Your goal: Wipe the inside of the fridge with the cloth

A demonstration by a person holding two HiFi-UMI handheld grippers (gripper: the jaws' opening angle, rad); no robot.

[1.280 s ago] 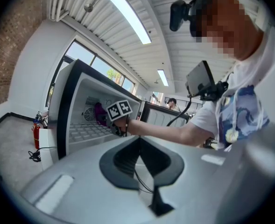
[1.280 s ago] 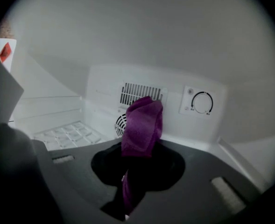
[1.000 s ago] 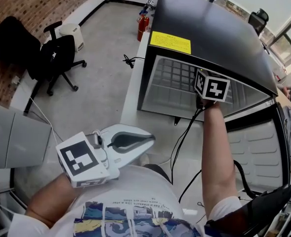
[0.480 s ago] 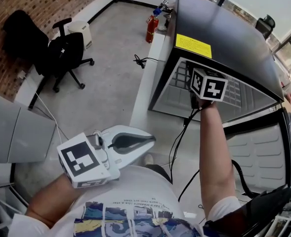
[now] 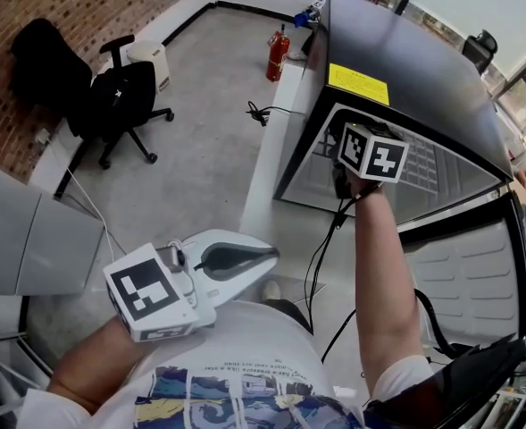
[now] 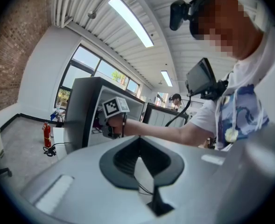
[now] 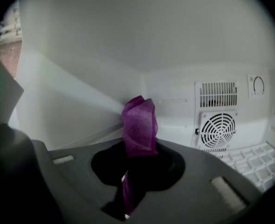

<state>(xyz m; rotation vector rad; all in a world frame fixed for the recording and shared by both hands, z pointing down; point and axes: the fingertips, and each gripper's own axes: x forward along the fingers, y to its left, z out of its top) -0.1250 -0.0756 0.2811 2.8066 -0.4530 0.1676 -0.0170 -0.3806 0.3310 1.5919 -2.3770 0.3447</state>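
Note:
The black fridge [image 5: 414, 70] stands open, its white inside [image 7: 81, 55] filling the right gripper view. My right gripper [image 7: 136, 169] reaches into the opening near the left wall; in the head view only its marker cube [image 5: 372, 153] shows. It is shut on a purple cloth [image 7: 139, 122], which sticks up between the jaws and stands in front of the corner where the left wall meets the back wall. My left gripper [image 5: 264, 257] is held low by my torso, away from the fridge, shut on nothing.
A round fan grille [image 7: 219, 129] and a dial [image 7: 257, 84] sit on the fridge's back wall. The fridge door [image 5: 468, 275] hangs open at the right. A cable [image 5: 321, 257] trails on the floor. Black office chairs [image 5: 120, 105] and a fire extinguisher [image 5: 274, 52] stand to the left.
My right gripper has shifted left inside the fridge opening, toward the left wall. The head view has swung slightly. The left gripper has not moved.

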